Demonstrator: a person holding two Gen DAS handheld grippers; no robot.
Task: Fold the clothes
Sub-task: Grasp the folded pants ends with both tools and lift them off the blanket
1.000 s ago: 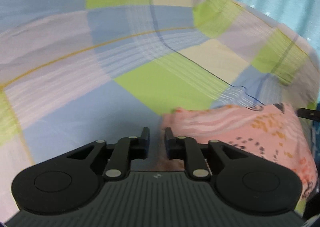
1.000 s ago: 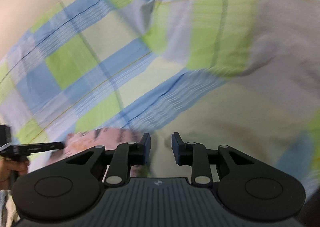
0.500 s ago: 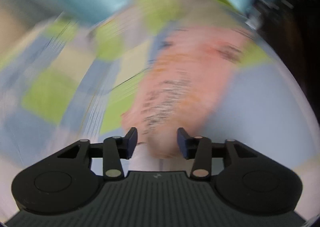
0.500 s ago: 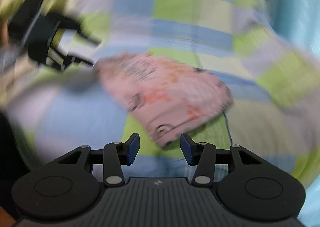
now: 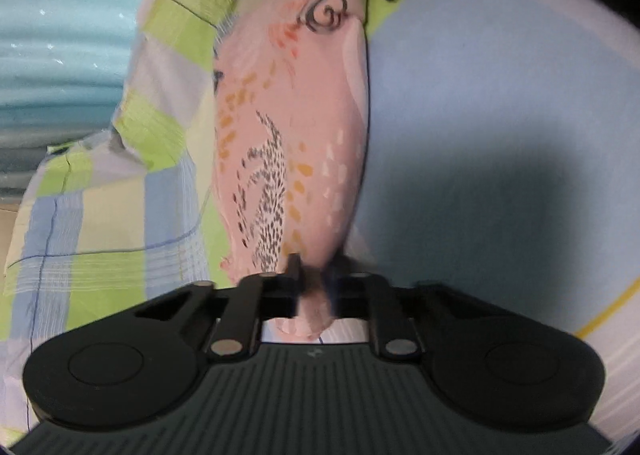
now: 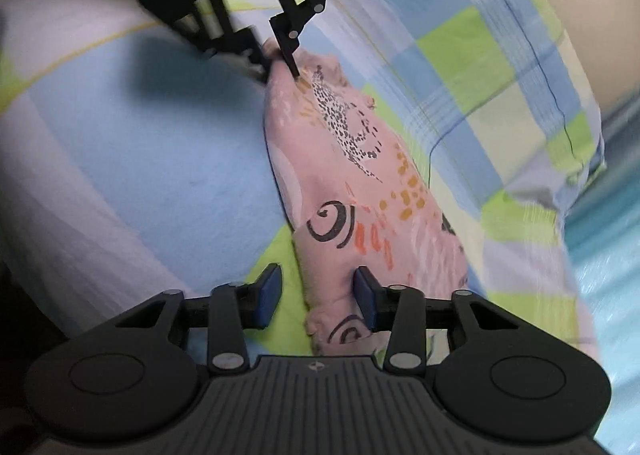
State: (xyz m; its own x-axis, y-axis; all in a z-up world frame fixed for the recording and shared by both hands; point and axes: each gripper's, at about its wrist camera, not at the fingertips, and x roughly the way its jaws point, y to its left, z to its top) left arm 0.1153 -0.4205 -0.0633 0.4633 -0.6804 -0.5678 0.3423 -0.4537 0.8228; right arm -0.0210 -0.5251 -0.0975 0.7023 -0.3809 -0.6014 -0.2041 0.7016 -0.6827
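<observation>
Two claws working | our left claw [image 5: 314, 275] clamped on pink garment [image 5: 292, 135] | right claw [image 6: 316, 297] apart, straddling other end | risk: shallow pinch slips.

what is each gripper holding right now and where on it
Left gripper pinches one end of the pink patterned garment; right gripper is open around the other end.
</observation>
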